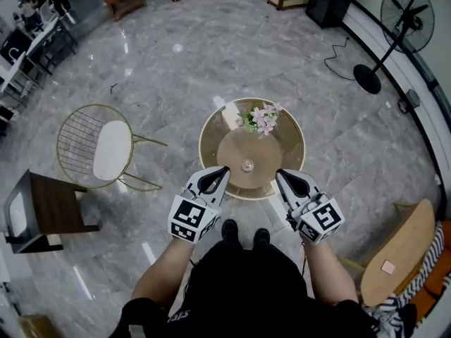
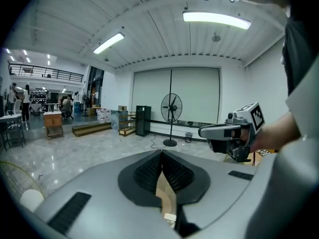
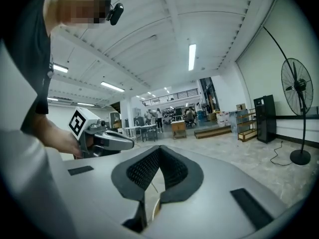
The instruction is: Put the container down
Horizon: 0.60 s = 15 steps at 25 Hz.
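A small pale container stands near the middle of the round gold-rimmed table, in front of a bunch of pink flowers. My left gripper hovers over the table's near left edge, jaws shut with nothing between them; the left gripper view shows its tips touching. My right gripper hovers over the near right edge, also shut and empty. Each gripper sees the other: the right gripper and the left gripper. The container sits between and just beyond both tips, apart from them.
A gold wire chair with a white seat stands left of the table, with a dark wooden stand nearer. A floor fan is at the back right and a wooden bench at the right. The person's shoes are by the table's near edge.
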### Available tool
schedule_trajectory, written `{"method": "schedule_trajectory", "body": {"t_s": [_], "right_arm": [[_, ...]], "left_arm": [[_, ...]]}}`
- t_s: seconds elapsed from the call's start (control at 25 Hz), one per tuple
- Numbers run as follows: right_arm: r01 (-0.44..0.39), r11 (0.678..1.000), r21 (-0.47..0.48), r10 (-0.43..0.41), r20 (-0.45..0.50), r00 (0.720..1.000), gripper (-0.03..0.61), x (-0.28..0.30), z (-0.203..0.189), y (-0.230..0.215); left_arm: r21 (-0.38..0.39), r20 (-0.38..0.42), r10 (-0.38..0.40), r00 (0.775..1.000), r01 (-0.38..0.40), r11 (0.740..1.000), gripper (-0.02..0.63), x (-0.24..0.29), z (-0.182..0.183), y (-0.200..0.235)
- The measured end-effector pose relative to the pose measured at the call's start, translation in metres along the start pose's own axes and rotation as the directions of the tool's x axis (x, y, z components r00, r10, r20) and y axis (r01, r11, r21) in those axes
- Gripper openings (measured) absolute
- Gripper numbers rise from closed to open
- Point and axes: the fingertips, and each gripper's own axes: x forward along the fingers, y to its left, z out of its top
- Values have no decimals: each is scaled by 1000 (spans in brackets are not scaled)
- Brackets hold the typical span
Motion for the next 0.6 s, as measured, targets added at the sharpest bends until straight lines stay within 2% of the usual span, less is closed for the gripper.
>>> {"method": "schedule_trajectory", "body": {"t_s": [0.16,0.28,0.44,0.6], "right_arm": [[-34,999,12,34,38,999,14,-40,23,-2],[-63,998,21,62,61,996,12,-69,34,-3],[-95,995,15,93,71,993,12,-101,44,-13],[-110,994,18,109,85,990,12,-118,49,-22]], "left_arm": [[9,10,24,1000,-24,1000,17,7,19,-28],[-32,28,66,997,-65,997,17,5,32,-49],[-86,98,92,991,-83,993,17,-3,59,-77],[-34,107,122,987,-119,992,18,-11,75,-99]]}}
